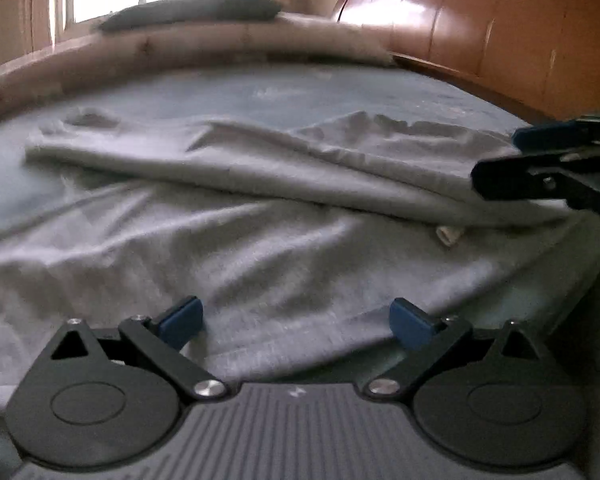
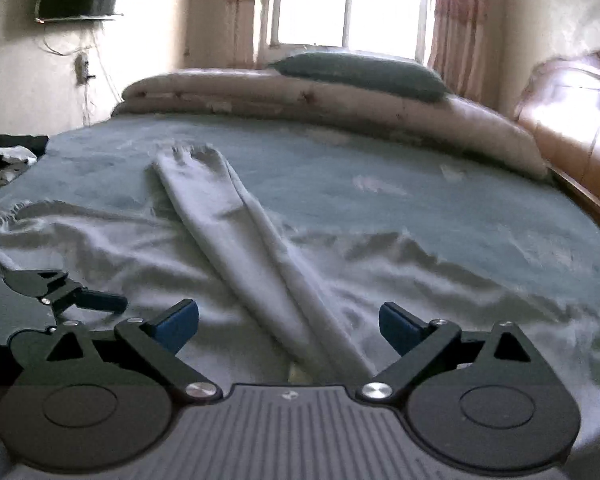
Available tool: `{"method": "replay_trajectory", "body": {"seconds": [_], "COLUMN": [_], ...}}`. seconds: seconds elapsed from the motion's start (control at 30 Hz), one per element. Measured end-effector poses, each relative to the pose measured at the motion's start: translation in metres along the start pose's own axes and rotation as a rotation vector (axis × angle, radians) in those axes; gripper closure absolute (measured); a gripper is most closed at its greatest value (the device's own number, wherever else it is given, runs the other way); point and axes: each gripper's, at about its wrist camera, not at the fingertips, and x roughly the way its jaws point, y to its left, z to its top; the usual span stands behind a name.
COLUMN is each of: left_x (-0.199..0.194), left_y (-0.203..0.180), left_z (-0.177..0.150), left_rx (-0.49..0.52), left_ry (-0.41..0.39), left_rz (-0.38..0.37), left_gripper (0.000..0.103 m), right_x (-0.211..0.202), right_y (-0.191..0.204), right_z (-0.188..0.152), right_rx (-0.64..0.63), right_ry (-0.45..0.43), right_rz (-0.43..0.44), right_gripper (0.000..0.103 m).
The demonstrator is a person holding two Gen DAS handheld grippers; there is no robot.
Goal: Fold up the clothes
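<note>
A light grey long-sleeved garment (image 1: 228,248) lies spread on the blue-grey bed sheet (image 1: 300,92). One sleeve (image 1: 260,172) is folded across its body; in the right wrist view that sleeve (image 2: 236,232) runs diagonally from the cuff at upper left toward my right gripper. My left gripper (image 1: 296,320) stands open over the garment's near edge, nothing between its blue pads. My right gripper (image 2: 288,324) is open too, the sleeve's base lying under the gap. The right gripper (image 1: 548,160) shows at the right edge of the left wrist view, the left gripper (image 2: 80,300) at the left of the other.
A rolled pinkish quilt (image 2: 340,100) with a grey-green pillow (image 2: 360,70) lies along the far side of the bed. A wooden headboard (image 1: 500,32) runs along the right. Dark clothes (image 2: 8,156) sit past the bed's left edge. A window (image 2: 348,0) is behind.
</note>
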Motion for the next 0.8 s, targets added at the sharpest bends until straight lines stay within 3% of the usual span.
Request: {"method": "replay_trajectory", "body": {"seconds": [0.17, 0.3, 0.43, 0.6, 0.8], "left_x": [-0.013, -0.021, 0.001, 0.032, 0.028], "left_y": [-0.004, -0.003, -0.012, -0.03, -0.045], "left_z": [0.003, 0.028, 0.059, 0.055, 0.036], "left_rx": [0.016, -0.027, -0.088, -0.111, -0.08], "left_ry": [0.075, 0.021, 0.021, 0.067, 0.092], "left_rz": [-0.041, -0.071, -0.096, -0.136, -0.115], "left_gripper": [0.001, 0.001, 0.001, 0.001, 0.001], "right_x": [-0.001, 0.0, 0.007, 0.015, 0.032], "right_y": [-0.024, -0.056, -0.083, -0.116, -0.14], "right_z": [-0.018, -0.026, -0.038, -0.053, -0.066], "right_rx": [-0.034, 0.005, 0.08, 0.173, 0.3], "right_ry": [-0.041, -0.083, -0.117, -0.159, -0.038], "right_rz": [-0.025, -0.02, -0.03, -0.044, -0.062], "right_gripper": [0.0, 0.0, 0.0, 0.0, 0.0]}}
